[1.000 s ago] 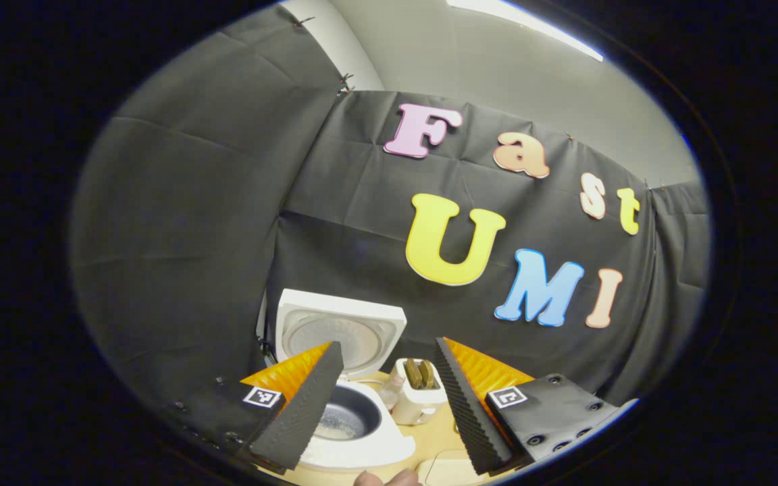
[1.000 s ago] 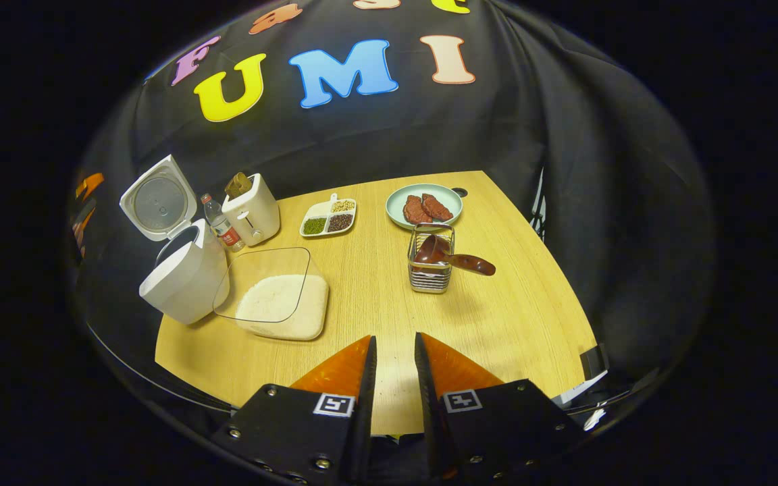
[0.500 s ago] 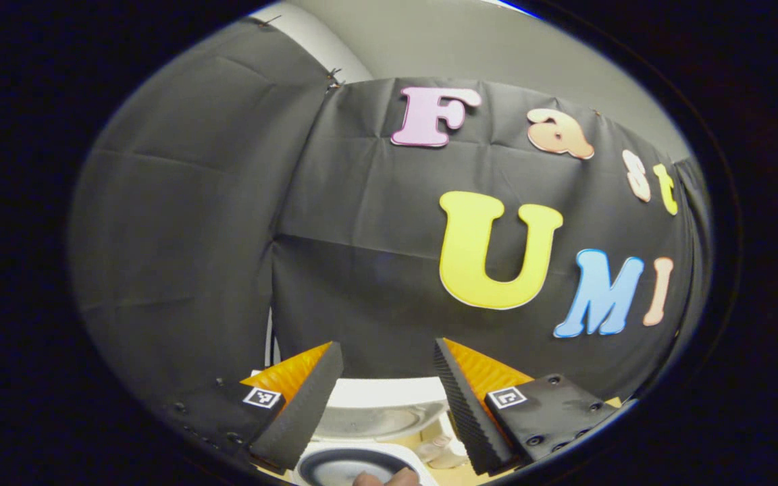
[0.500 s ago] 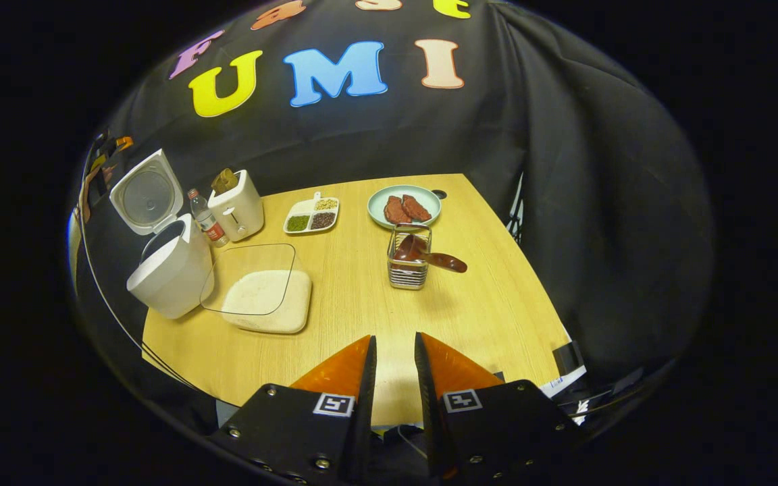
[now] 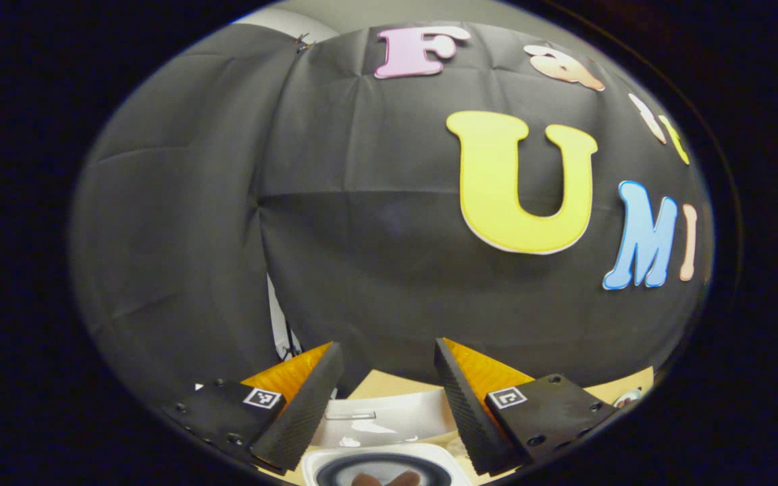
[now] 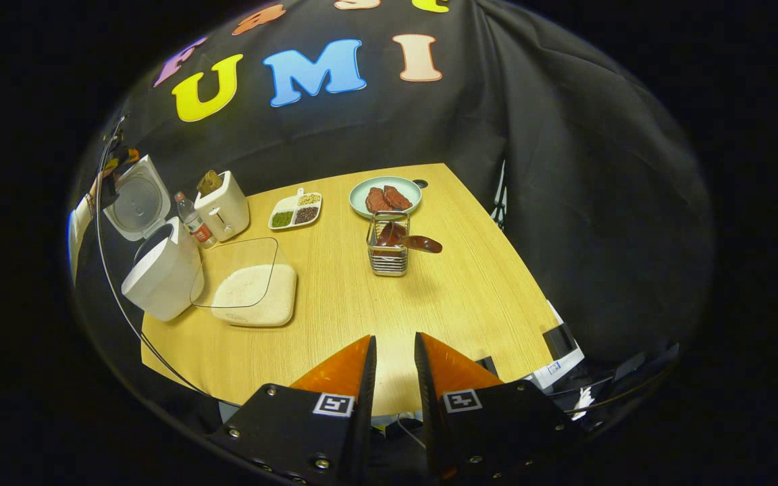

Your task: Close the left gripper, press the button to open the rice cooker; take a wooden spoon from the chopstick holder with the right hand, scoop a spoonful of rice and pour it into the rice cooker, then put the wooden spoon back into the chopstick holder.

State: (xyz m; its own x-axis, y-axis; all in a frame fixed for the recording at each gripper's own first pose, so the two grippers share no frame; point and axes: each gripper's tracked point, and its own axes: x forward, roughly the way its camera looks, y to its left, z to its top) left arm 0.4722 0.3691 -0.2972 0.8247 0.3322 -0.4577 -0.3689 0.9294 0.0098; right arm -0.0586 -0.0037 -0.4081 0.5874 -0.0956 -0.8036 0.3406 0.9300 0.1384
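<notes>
Since 1 s ago left gripper (image 5: 389,361) view has swung closer over the rice cooker (image 5: 381,466): its open pot was at lower center w/ the lid upright behind, now just the pot rim sits at the very bottom edge, lid (image 5: 389,417) between the fingers. Left gripper jaws wide apart, holding nothing. Fingertips of a hand (image 5: 386,478) at bottom center edge.

Right gripper (image 6: 394,358) view has pulled back & up since then; surface (image 6: 456,297) looks farther off, things shifted toward upper left. Right gripper jaws nearly together w/ a narrow gap, nothing between them, over the near edge of the surface.

Right gripper view: rice cooker (image 6: 159,266) at left of frame, lid (image 6: 134,199) up. Clear rice container (image 6: 250,290) just right of it, touching or nearly. Wooden spoon (image 6: 410,240) sits in the wire chopstick holder (image 6: 387,253) at center, handle sticking out to the right. Plate (image 6: 362,192) w/ 2 reddish pieces behind the holder. Divided tray (image 6: 293,210), toaster (image 6: 225,209) & bottle (image 6: 193,221) at upper left.
</notes>
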